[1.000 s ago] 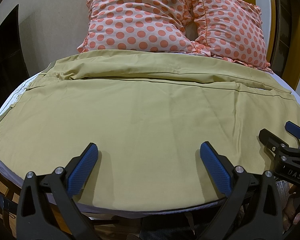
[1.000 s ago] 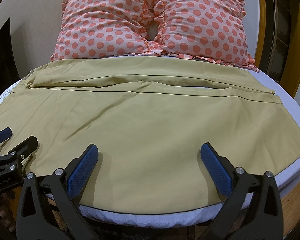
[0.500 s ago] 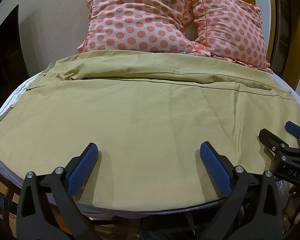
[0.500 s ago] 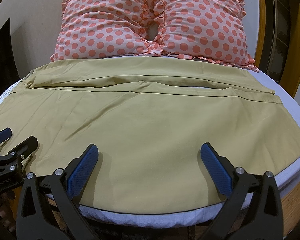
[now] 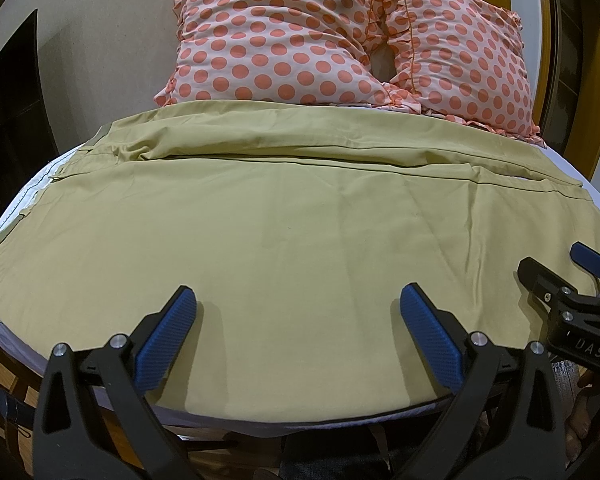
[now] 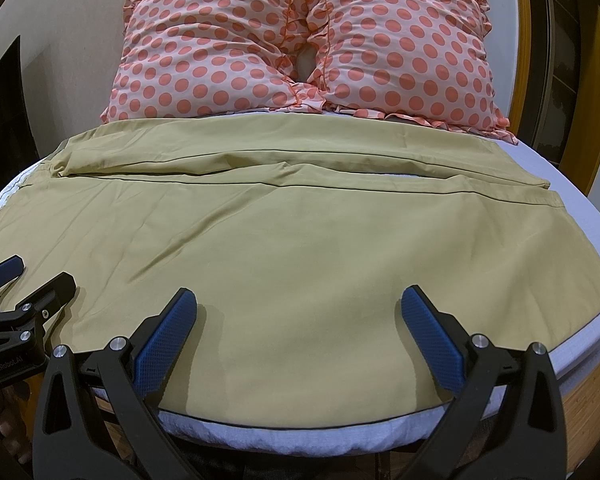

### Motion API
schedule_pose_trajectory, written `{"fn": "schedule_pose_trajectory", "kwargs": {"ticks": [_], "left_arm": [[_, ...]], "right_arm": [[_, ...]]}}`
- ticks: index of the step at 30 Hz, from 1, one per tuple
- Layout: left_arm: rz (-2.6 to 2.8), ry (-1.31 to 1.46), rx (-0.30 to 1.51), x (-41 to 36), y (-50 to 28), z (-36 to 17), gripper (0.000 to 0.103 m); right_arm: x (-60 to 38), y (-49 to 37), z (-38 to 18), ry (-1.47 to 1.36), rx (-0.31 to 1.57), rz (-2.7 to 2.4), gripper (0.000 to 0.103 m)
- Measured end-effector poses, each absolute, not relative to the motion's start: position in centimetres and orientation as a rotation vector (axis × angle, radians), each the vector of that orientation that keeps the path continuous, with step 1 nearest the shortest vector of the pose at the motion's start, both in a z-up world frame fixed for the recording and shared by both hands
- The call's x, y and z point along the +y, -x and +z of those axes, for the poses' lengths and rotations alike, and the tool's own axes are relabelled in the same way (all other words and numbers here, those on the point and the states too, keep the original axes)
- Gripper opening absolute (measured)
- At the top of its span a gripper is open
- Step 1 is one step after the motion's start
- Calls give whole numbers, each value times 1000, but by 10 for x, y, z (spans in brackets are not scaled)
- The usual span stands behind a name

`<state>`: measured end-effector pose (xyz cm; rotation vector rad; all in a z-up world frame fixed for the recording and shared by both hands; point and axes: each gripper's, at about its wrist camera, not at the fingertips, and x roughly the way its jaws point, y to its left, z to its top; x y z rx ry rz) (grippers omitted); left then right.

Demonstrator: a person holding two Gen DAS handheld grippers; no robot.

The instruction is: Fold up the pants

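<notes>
Both wrist cameras sit low at bed's foot edge, facing along bed (image 6: 572,240) toward pillows (image 5: 340,36) at far wall. Left view looks from left part of edge, left gripper (image 5: 298,332) in foreground, right gripper (image 5: 556,276) entering at right border. Right view looks from further right, left gripper at its left border. Both share khaki pants (image 6: 300,248), pillows.

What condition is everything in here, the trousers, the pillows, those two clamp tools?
Khaki pants: spread flat across the bed, legs side by side, not yet folded.
Left gripper: open, fingers wide apart over the near pant edge, holding nothing.
Right gripper: open, over the near edge, holding nothing.
Polka-dot pillows: two, leaning together at the head of the bed.
White sheet: showing below the pants' near edge.
</notes>
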<state>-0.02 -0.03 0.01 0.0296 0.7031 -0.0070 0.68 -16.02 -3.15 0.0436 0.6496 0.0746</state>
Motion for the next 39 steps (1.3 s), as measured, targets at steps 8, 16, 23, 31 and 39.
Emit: {"fn": "schedule_pose_trajectory", "kwargs": {"ticks": [8,16,23,31,39], "left_arm": [[-7,-30,703,0,0,0,101],[-8,-30,703,0,0,0,101],[-24,-33,723,-2,0,9,101],[2,-93,642,6,-9,34,101],[-21,-91,591,4,-35,58,101]], "right_arm": [[-160,-7,-32,-45,643,74,102],[-161,-3,-33,-47,619,75,102],[-163,-2,-36,-38,566,101,102],[-241,-72,51,-126,539,-35,102],[-365,-281,35,-418,823,-415,68]]}}
